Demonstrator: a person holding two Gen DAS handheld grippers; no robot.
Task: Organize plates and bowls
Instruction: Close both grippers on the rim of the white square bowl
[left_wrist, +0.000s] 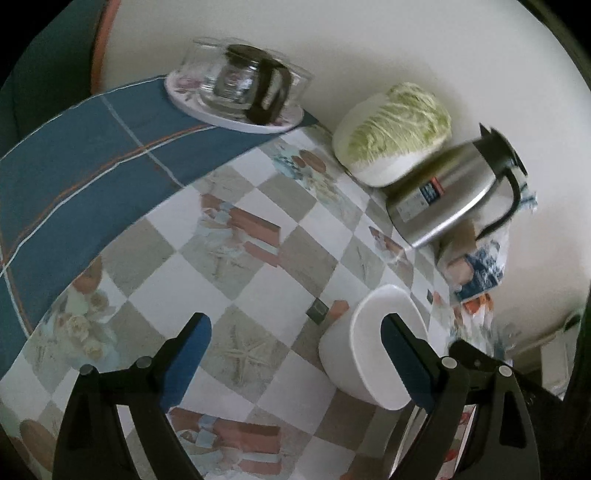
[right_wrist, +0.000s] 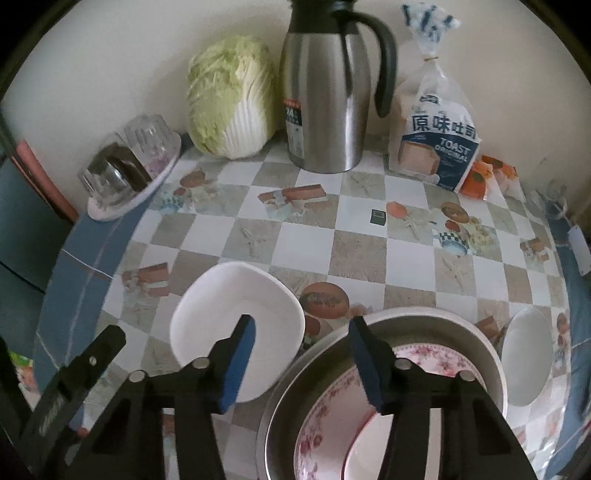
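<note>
A white square bowl (left_wrist: 365, 354) stands on the checked tablecloth; in the left wrist view it is at the lower right, with the right finger of my open left gripper (left_wrist: 295, 339) over its inside. The bowl also shows in the right wrist view (right_wrist: 225, 314), just left of my open right gripper (right_wrist: 301, 328). Below that gripper a metal basin (right_wrist: 443, 325) holds a pink flowered plate (right_wrist: 436, 362) and another flowered dish (right_wrist: 325, 417). A white plate (right_wrist: 524, 362) lies right of the basin. The left gripper's finger (right_wrist: 85, 362) shows at the lower left.
Along the wall stand a napa cabbage (right_wrist: 229, 107), a steel thermos jug (right_wrist: 325, 96), a bag of toast (right_wrist: 436, 140) and a tray with a glass pot and glasses (left_wrist: 240, 96). A small dark square object (right_wrist: 377, 216) lies mid-table. The blue cloth border (left_wrist: 74, 177) marks the table edge.
</note>
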